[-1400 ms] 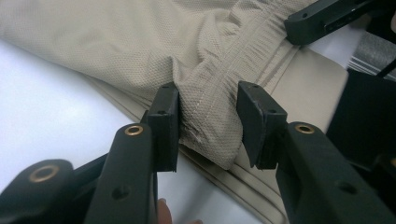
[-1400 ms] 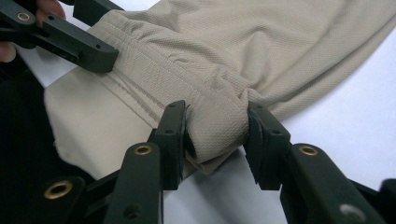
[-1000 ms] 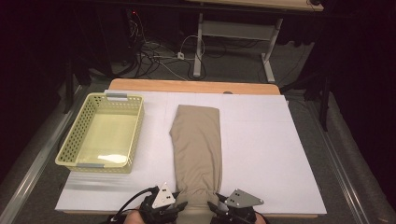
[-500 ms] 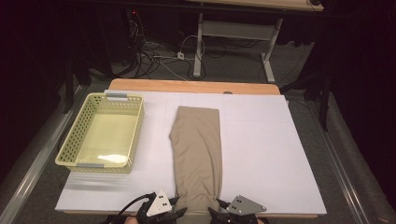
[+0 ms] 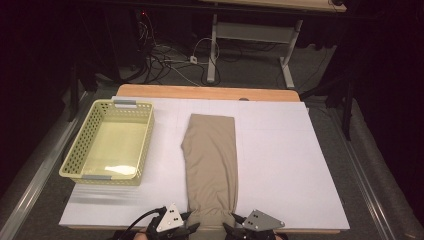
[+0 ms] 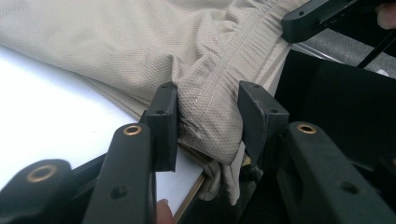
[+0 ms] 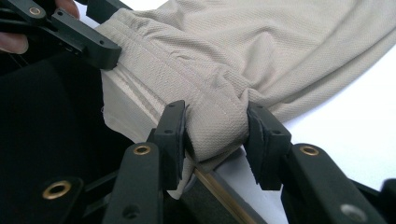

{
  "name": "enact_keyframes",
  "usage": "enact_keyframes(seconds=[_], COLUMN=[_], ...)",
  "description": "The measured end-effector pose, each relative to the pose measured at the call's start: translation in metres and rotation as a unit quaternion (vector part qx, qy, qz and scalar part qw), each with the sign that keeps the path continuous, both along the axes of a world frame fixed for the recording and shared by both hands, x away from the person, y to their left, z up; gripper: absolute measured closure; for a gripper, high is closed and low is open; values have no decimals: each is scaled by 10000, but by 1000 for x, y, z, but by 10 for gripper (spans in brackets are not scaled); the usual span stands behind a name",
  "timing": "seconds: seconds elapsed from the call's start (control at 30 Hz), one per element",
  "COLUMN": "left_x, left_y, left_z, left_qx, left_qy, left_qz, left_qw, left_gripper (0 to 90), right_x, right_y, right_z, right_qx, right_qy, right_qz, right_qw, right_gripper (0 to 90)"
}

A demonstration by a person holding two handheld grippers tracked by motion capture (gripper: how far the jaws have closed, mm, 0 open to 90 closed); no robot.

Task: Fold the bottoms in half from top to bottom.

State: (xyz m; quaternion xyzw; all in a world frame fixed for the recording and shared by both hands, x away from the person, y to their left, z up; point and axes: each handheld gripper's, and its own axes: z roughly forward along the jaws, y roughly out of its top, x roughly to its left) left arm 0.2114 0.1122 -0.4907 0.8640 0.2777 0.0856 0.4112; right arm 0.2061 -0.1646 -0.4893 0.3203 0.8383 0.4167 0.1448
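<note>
Folded beige knit garment point(image 5: 211, 167), long and narrow, lying lengthwise down the middle of the white-covered bench point(image 5: 290, 170), far end short of the bench's far edge, near end with the elastic waistband bunched up and hanging slightly over the near edge. Flat and smooth along most of its length, puckered only at the near end.

Left claw point(image 6: 208, 116) at the near edge, clamped on a gathered wad of the waistband's left corner, fabric bulging between the two black pads point(image 6: 164, 121) and touching both. Same claw in the high view point(image 5: 186, 229) under its grey three-cornered plate, cable trailing off to the left.

Right claw point(image 7: 215, 133) likewise at the near edge, pinching a rounded fold at the waistband's right corner, cloth pressed from both sides. In the high view point(image 5: 235, 225), just beside the garment's near right corner.

Pale yellow perforated plastic basket point(image 5: 80, 150) with grey handles near the bench's left edge, well apart from the garment.

Strip of bare wood point(image 5: 200, 92) along the far edge of the bench, beyond the white cover.
</note>
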Motion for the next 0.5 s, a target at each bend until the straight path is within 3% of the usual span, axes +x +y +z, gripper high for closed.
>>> enact_keyframes(seconds=[0.5], left_x=[-10], left_y=[3], left_z=[5], left_qx=[43], left_qy=[177], left_qz=[-254], left_qw=[9995], left_gripper=[568], right_x=[-8], right_y=[1], right_z=[3], right_qx=[-82], right_qy=[58], right_qz=[139], right_qw=[9999], right_gripper=[612])
